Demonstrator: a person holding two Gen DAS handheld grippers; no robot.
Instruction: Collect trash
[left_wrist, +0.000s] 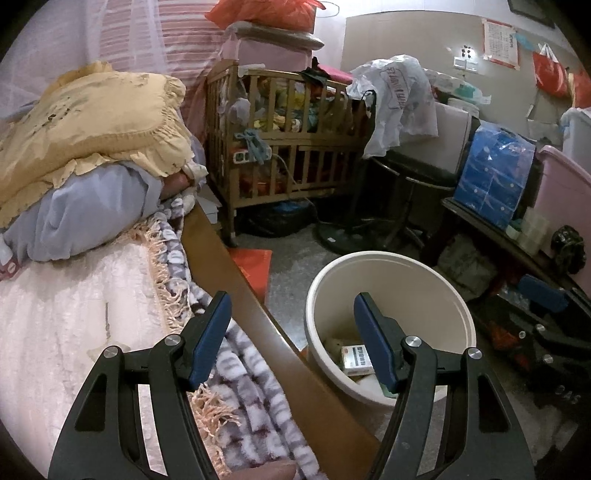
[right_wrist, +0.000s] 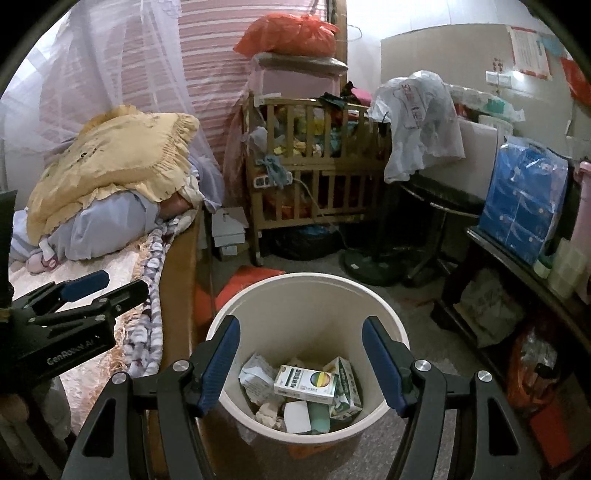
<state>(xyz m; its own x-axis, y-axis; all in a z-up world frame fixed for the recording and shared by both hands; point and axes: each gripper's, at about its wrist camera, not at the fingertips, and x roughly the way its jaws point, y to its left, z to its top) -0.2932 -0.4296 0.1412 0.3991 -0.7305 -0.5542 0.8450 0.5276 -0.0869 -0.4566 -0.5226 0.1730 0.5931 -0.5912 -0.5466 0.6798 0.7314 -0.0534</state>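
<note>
A cream trash bin (right_wrist: 306, 295) stands on the floor beside the bed. Inside lie a white and green medicine box (right_wrist: 306, 384), a green carton (right_wrist: 347, 384) and crumpled paper (right_wrist: 255, 380). My right gripper (right_wrist: 301, 323) hangs open over the bin's mouth with nothing between its blue pads. My left gripper (left_wrist: 291, 299) is open too and empty, straddling the bed's wooden rail (left_wrist: 236, 280), with the bin (left_wrist: 317, 291) just to its right. A small box (left_wrist: 356, 360) shows in the bin there. Each gripper appears in the other's view: right gripper (left_wrist: 546, 306), left gripper (right_wrist: 110, 286).
The bed (left_wrist: 74, 317) carries a fringed patterned blanket (left_wrist: 258, 398) and a yellow pillow (left_wrist: 92, 125). Behind the bin are a wooden crib (right_wrist: 317, 173), a fan base (right_wrist: 373, 266) and red paper (right_wrist: 251, 280) on the floor. A dark shelf with a blue pack (right_wrist: 524, 206) lines the right.
</note>
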